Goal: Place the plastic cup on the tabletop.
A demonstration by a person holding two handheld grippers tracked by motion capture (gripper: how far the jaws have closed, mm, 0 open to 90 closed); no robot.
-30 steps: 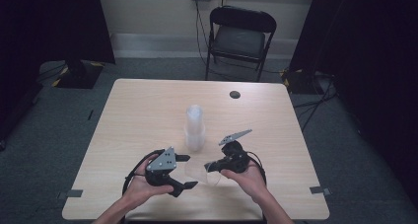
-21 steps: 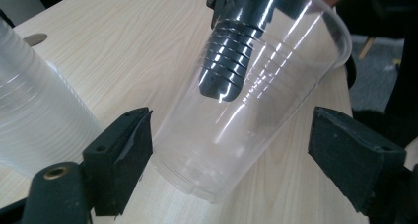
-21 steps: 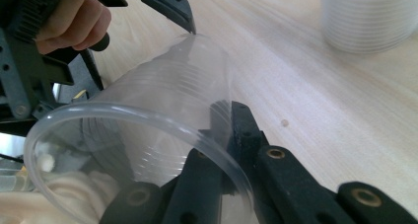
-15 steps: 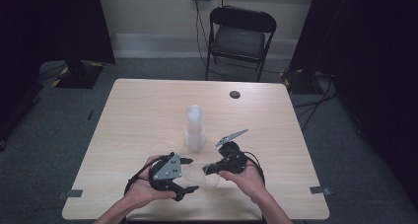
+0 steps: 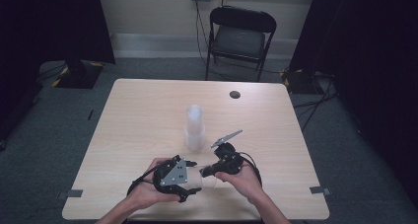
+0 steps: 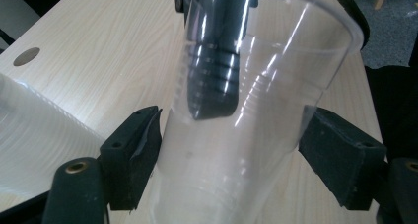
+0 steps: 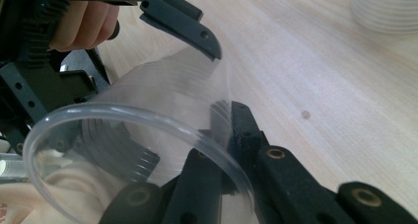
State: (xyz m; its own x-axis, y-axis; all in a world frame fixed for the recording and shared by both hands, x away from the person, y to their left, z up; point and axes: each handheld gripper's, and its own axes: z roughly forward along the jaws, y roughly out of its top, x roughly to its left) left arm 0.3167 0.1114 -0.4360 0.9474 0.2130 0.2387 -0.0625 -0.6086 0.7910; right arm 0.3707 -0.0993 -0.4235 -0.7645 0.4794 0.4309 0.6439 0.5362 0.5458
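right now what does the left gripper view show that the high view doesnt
The left gripper view alone shows the grip: the left gripper has its pads either side of the clear cup, and one jaw of the right gripper reaches down inside the cup past its rim.

The high view alone shows the layout: the folding chair beyond the table, both hands, and the whole stack of cups standing ahead of the grippers.

Both show the light wood table and the dark round hole near its far edge.

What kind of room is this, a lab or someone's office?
Probably a recording studio or lab: black curtains hang at both sides, a lone folding chair faces a bare wooden table, and tape marks sit on the carpet.
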